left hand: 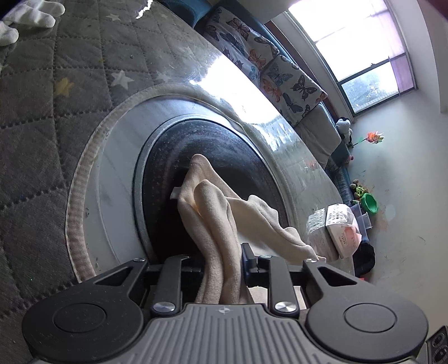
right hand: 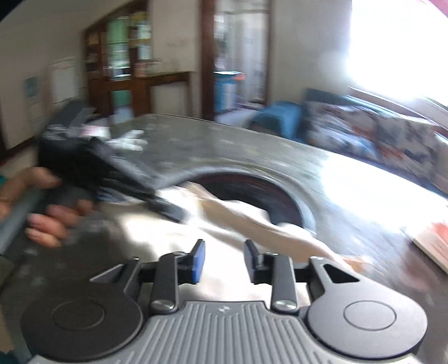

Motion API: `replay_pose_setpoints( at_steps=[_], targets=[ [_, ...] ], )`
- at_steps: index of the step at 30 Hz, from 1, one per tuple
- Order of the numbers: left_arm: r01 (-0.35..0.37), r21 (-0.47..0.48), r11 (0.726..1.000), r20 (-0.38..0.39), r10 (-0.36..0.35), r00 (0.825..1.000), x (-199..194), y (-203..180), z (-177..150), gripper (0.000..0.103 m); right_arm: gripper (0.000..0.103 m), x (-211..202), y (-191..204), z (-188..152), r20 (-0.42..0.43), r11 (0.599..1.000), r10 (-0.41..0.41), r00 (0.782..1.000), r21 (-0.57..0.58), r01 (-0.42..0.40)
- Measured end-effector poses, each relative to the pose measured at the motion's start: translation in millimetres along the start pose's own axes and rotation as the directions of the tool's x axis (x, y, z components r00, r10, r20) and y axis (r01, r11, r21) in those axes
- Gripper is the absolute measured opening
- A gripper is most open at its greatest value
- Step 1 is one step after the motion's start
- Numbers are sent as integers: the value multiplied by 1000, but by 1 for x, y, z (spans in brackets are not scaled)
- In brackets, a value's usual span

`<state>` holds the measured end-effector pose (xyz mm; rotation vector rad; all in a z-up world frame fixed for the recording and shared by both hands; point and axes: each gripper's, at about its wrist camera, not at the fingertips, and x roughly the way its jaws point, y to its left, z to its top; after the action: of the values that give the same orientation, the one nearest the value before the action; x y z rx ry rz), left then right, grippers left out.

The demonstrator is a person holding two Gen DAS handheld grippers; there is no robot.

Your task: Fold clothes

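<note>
A cream fleece garment [left hand: 221, 221] hangs from my left gripper [left hand: 222, 266], which is shut on a bunch of it above a round table [left hand: 120, 168] with a dark centre disc. The cloth hides the left finger. In the blurred right wrist view the same cream garment [right hand: 268, 229] stretches across the table, with the left gripper [right hand: 165, 207] and the hand holding it at the left. My right gripper [right hand: 224, 261] is open and empty, just short of the cloth, its blue pads [right hand: 198, 260] apart.
White socks [left hand: 30, 19] lie on a grey quilted star mat [left hand: 42, 92]. A sofa with butterfly cushions [left hand: 268, 61] runs under a window. White packets [left hand: 341, 226] sit at the table's edge. Toys and a green bowl [left hand: 369, 202] lie on the floor. A bookshelf [right hand: 123, 53] stands behind.
</note>
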<state>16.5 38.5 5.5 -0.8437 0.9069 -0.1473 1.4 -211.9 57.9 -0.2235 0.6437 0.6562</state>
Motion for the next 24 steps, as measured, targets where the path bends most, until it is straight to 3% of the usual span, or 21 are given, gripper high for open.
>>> replay_pose_setpoints(
  at_steps=[7,15,17,20,24],
  targets=[
    [-23,40,999,10,22,1000,0,-5,-2,25,47,-2,-77,-26,-38,960,-153,987,233,158],
    [-53,93,994,23,51,998,1,-13,-3,25,50,9,-118,-48,-51,902,-128,990,410,138],
    [-62,113,992,27,60,998,1,-15,-4,25,44,10,-121,-51,-47,895,-119,992,427,128],
    [-77,150,986,38,72,997,0,-20,-5,25,20,14,-112,-46,-41,893,-95,995,437,103],
    [-79,208,975,58,68,996,-5,-32,-6,23,12,8,-102,-40,-21,898,-125,992,423,122]
  ],
)
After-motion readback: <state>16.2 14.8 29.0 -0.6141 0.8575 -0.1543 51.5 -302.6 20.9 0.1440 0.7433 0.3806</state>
